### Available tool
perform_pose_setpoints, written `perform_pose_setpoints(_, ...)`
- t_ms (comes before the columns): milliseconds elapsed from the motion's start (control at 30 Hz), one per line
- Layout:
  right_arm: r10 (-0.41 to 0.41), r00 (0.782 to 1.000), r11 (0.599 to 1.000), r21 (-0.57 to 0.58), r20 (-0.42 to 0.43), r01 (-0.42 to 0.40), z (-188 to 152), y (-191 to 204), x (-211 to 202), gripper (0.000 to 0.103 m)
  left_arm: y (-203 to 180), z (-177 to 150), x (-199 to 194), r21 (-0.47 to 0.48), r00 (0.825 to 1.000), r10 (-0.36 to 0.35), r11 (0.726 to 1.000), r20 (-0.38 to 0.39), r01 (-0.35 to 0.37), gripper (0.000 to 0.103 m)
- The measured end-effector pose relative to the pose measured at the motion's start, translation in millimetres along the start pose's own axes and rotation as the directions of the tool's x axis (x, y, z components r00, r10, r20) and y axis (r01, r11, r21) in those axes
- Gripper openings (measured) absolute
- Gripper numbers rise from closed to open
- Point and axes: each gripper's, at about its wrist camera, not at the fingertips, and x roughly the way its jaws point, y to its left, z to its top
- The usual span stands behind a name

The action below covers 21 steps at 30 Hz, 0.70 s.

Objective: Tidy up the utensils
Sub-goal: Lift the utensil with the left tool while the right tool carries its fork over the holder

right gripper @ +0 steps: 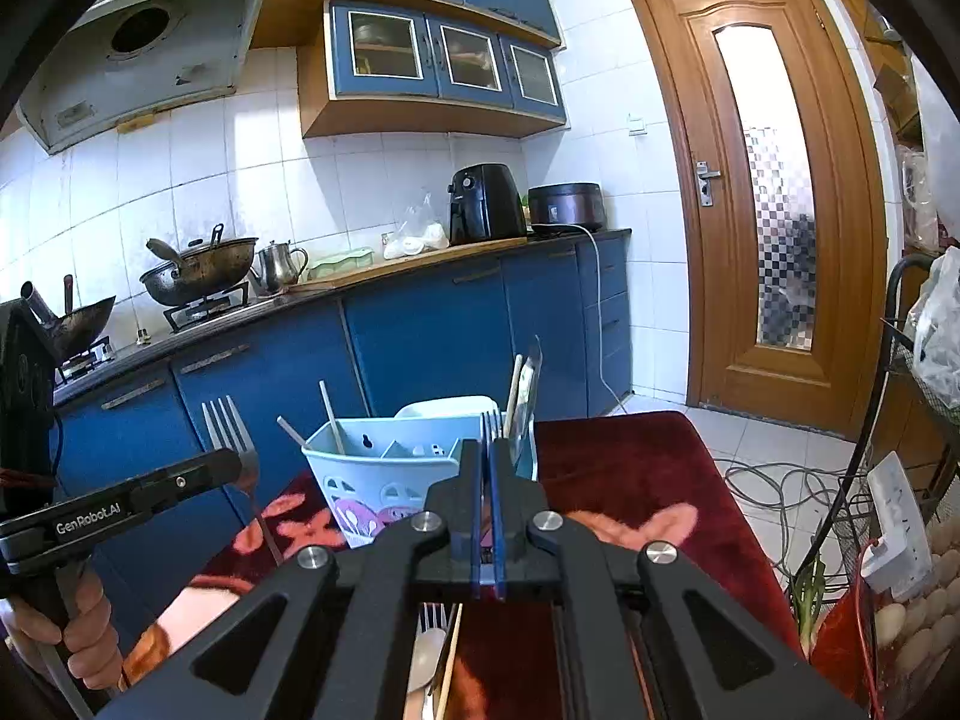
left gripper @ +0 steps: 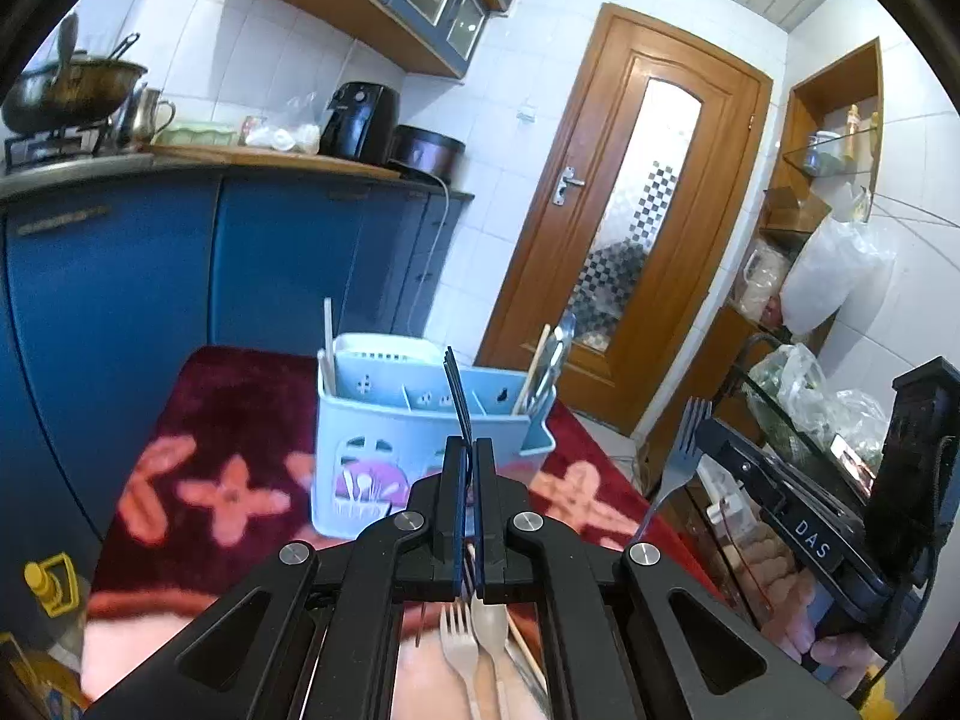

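Dark red plush cloth (left gripper: 252, 396): covers the table; pink flower shapes all over it; fuzzy texture
Caddy (left gripper: 384, 420): pale blue plastic utensil holder standing upright on the cloth; divided into compartments; chopsticks (left gripper: 327, 330) poke up on one side, a couple more pieces (left gripper: 549, 366) lean in the far right slot
Left gripper (left gripper: 468, 450): pinched tight on a metal fork (right gripper: 231, 438), tines up; held in the air in front of the caddy
Right gripper (right gripper: 487, 456): clamped on a second fork (left gripper: 684, 450), tines up too; just short of the caddy
Loose pile (left gripper: 480, 648): pale fork, spoon and chopsticks lying on the cloth near the edge
Room: blue cabinets (right gripper: 420, 336) under a wood counter; white tiles; wok (right gripper: 201, 267) on the stove; black air fryer (right gripper: 483, 204); wooden door (right gripper: 762, 192) with frosted glass; wire rack (right gripper: 912, 360) with bags
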Motion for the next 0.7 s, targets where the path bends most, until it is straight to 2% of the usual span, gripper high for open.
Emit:
perform_pose_setpoints(367, -0.004, 0.999, 0.999, -0.033, 0.038, 0.005, 25, 3, 8, 0.004, 0, 39, 7, 0.017, 0.999, 0.013, 1.000, 0.048, -0.014, 0.001)
perform_pose_setpoints(700, 0.002, 0.999, 0.999, -0.041, 0.039, 0.000, 27, 0, 10, 0.004, -3, 86, 6, 0.026, 0.993, 0.022, 0.999, 0.114, -0.025, 0.001)
